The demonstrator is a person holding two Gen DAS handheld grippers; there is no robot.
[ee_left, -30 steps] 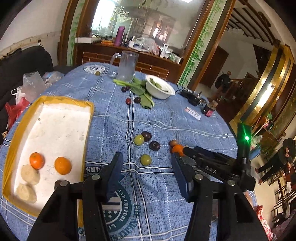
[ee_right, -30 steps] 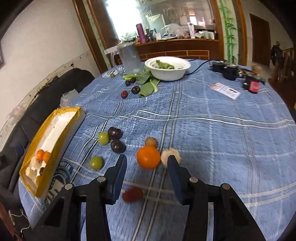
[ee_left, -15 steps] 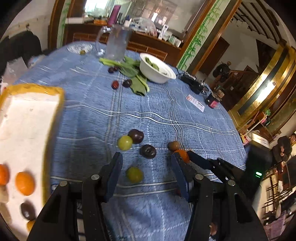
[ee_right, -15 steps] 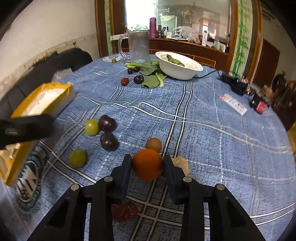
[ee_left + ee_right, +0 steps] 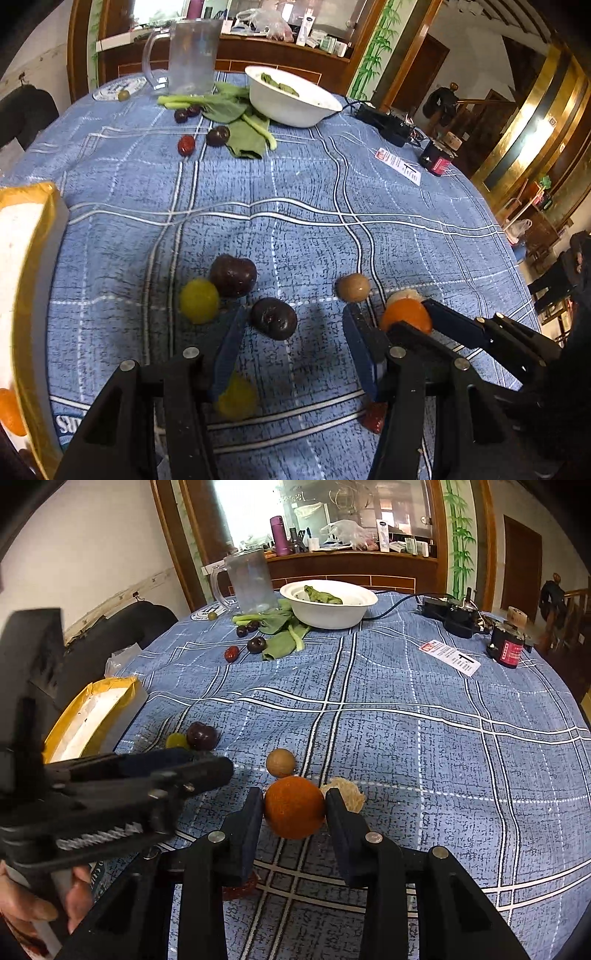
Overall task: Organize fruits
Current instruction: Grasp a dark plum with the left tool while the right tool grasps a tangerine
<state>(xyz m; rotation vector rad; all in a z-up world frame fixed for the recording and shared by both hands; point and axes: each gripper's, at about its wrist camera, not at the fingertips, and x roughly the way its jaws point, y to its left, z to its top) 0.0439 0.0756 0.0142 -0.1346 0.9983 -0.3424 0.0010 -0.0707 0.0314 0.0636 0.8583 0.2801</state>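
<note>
**Orange pinched on the right, left tongs spread over a plum**

My right tongs (image 5: 294,808) were pinching the orange (image 5: 294,807) from both sides, the pads pressed against its skin, with the fruit low over the blue checked surface (image 5: 424,738); I could not tell whether it was resting on the cloth or just off it. Behind the right pad a pale, rough fruit (image 5: 349,794) was half hidden, and a small brown fruit (image 5: 280,762) sat just beyond the orange. Under the tongs a red fruit (image 5: 240,886) showed only as a sliver.

My left tongs (image 5: 291,350) stood spread, nothing between the pads touching them. A dark plum (image 5: 274,318) lay just ahead of the gap, nearer the left pad. A second plum (image 5: 232,275) touched a yellow-green fruit (image 5: 198,301) further left, and another yellow-green fruit (image 5: 236,397) was blurred and partly covered by the left pad.

The yellow-rimmed tray (image 5: 33,258) was cut off at the left edge of that view; only a piece of one orange fruit (image 5: 11,411) in it could be made out. From the right wrist the left tongs' body blocked most of the tray, and a hand (image 5: 48,904) gripping their handle showed at the lower left corner.

At the far side stood a white bowl (image 5: 328,605) with greens, a clear jug (image 5: 247,581) and more small dark fruits (image 5: 256,644) by loose leaves.
</note>
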